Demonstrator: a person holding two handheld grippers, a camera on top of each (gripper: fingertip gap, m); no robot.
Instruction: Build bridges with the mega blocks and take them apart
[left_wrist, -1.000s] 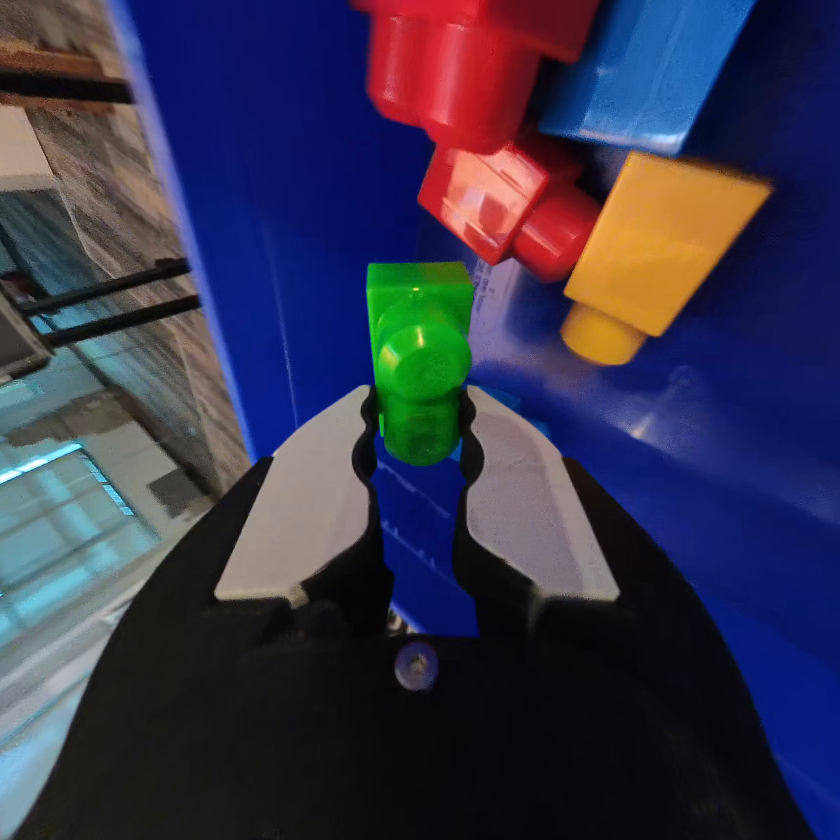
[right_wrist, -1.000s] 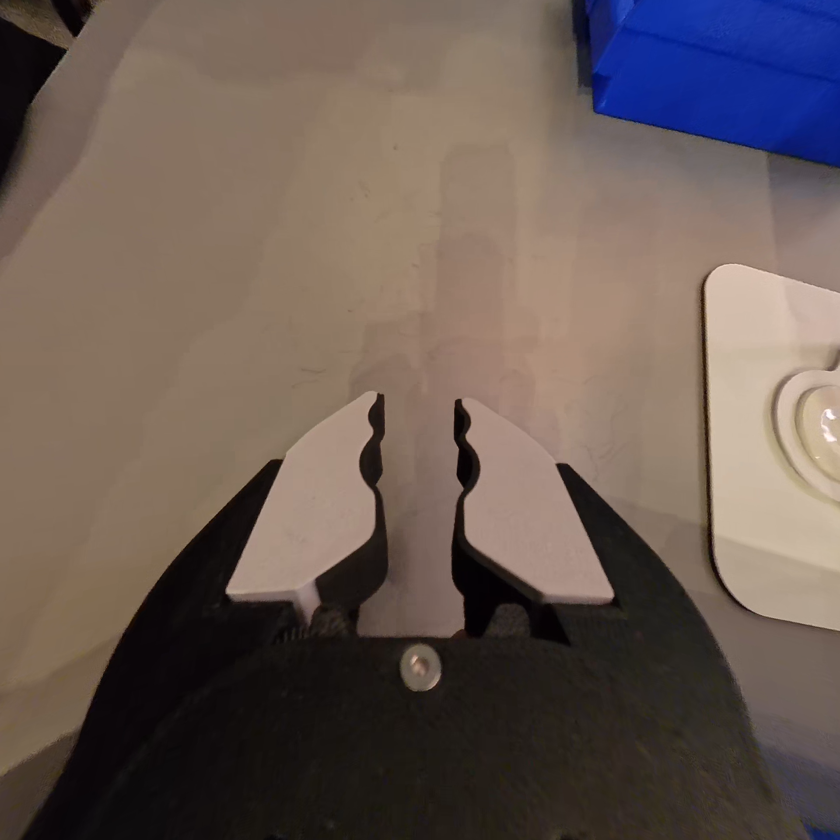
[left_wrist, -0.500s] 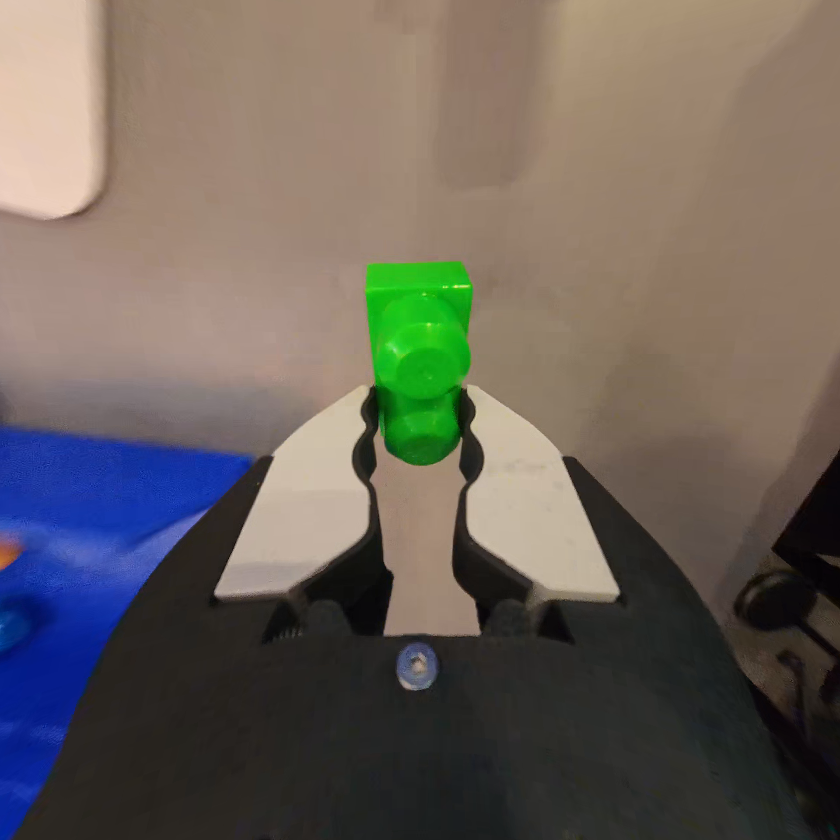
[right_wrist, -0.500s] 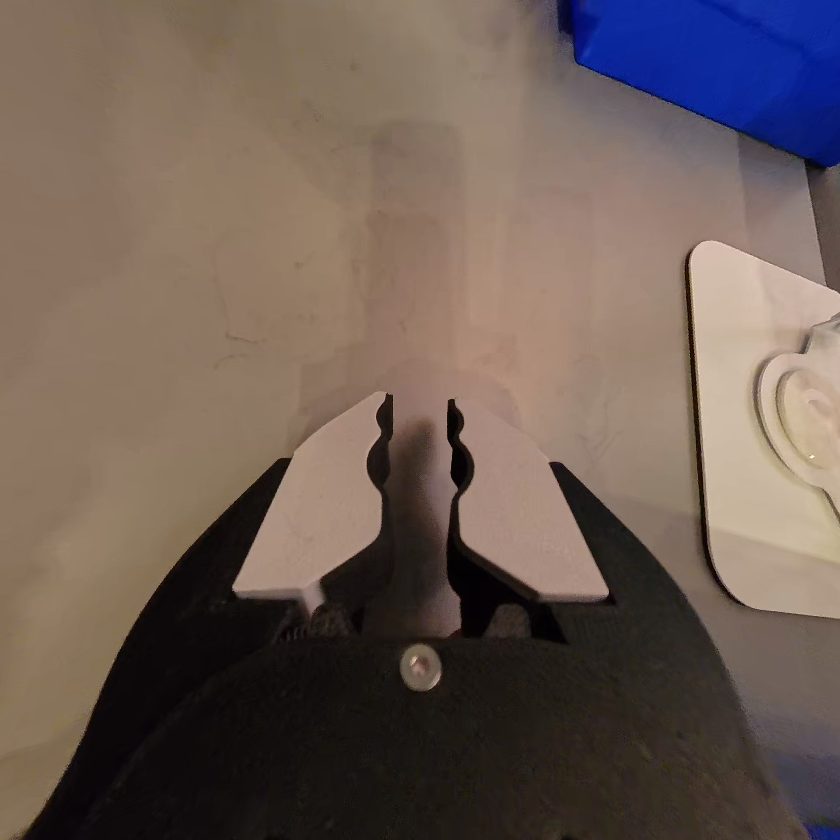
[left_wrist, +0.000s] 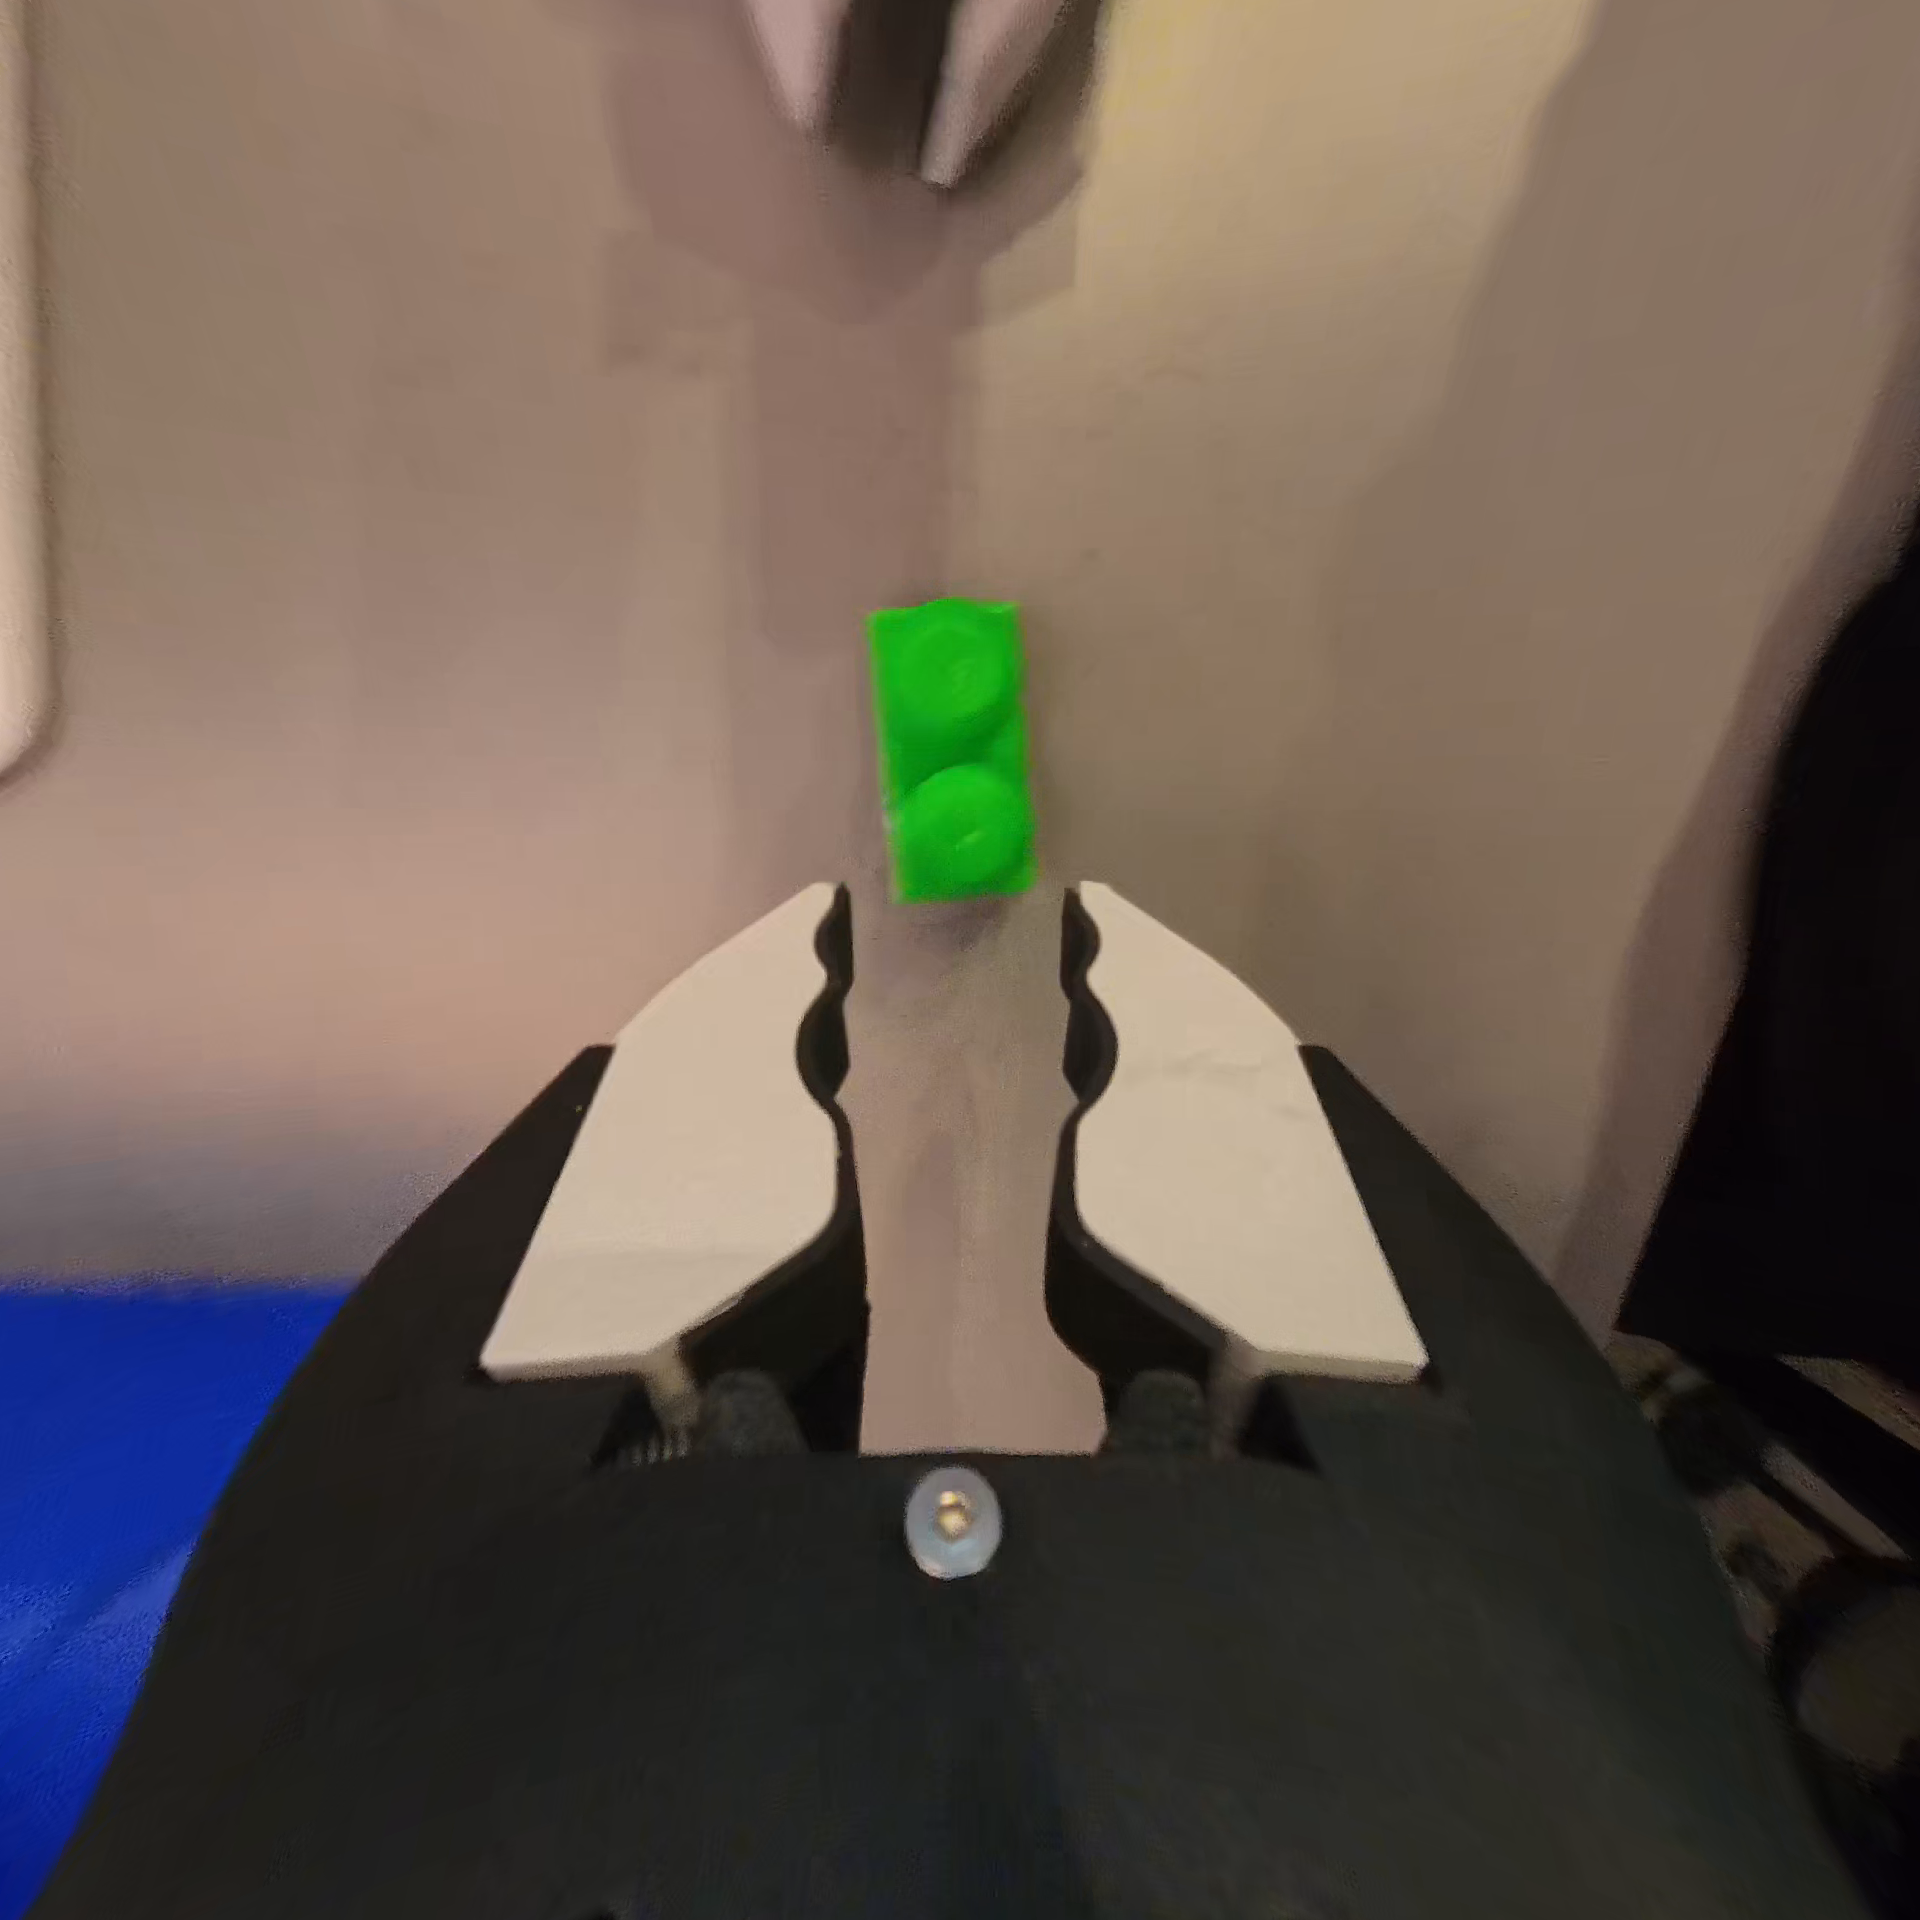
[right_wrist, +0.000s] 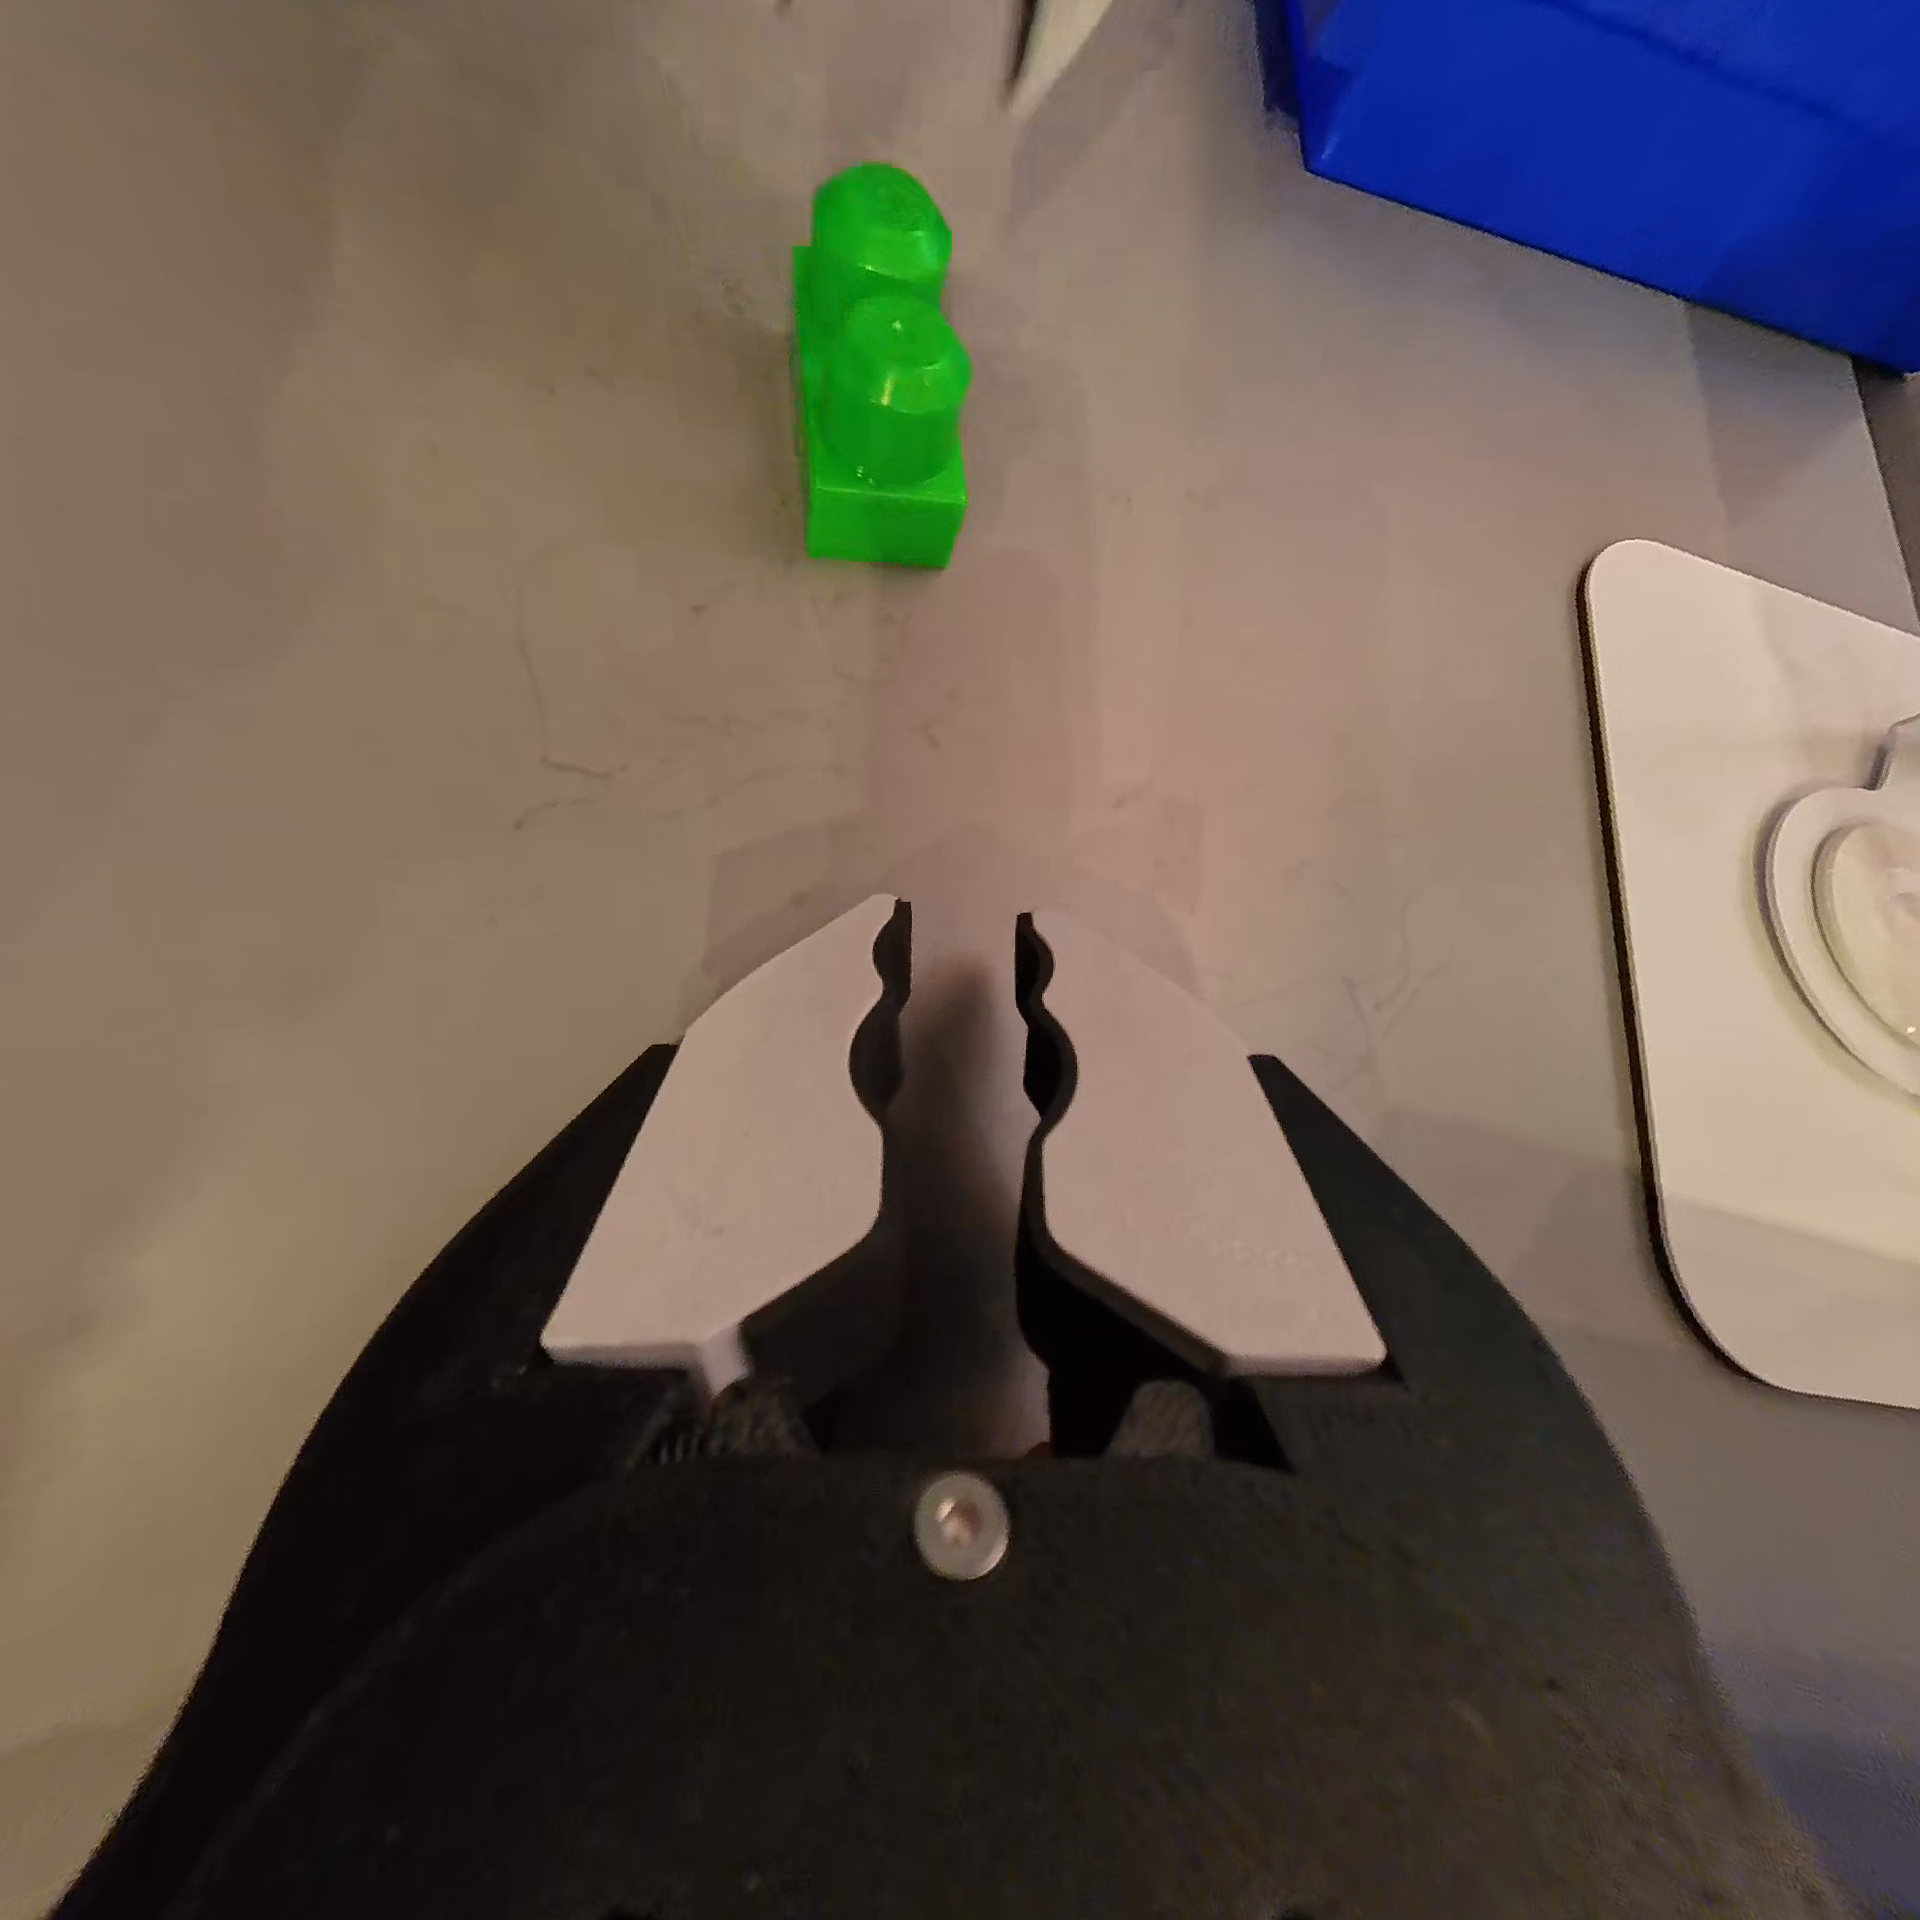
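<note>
A green two-stud block (left_wrist: 954, 756) lies on the grey table just beyond my left gripper (left_wrist: 956, 902). The left gripper is open and its pads do not touch the block. The same green block (right_wrist: 881, 382) stands stud-up on the table in the right wrist view, well ahead of my right gripper (right_wrist: 963, 914). The right gripper is open with a narrow gap and holds nothing. The right gripper's fingertips (left_wrist: 935, 114) show at the top of the left wrist view.
A blue bin (right_wrist: 1621, 135) stands at the back right of the right wrist view, and its edge shows in the left wrist view (left_wrist: 156, 1455). A white mat (right_wrist: 1714, 935) with a clear holder lies to the right. Dark objects (left_wrist: 1829, 1039) stand at the left view's right edge. My hands' fingertips stand some 15 cm from each other.
My left gripper carried the green block out of the blue bin, set it on the table, opened and drew back. My right gripper's fingers narrowed and the block came into its view.
</note>
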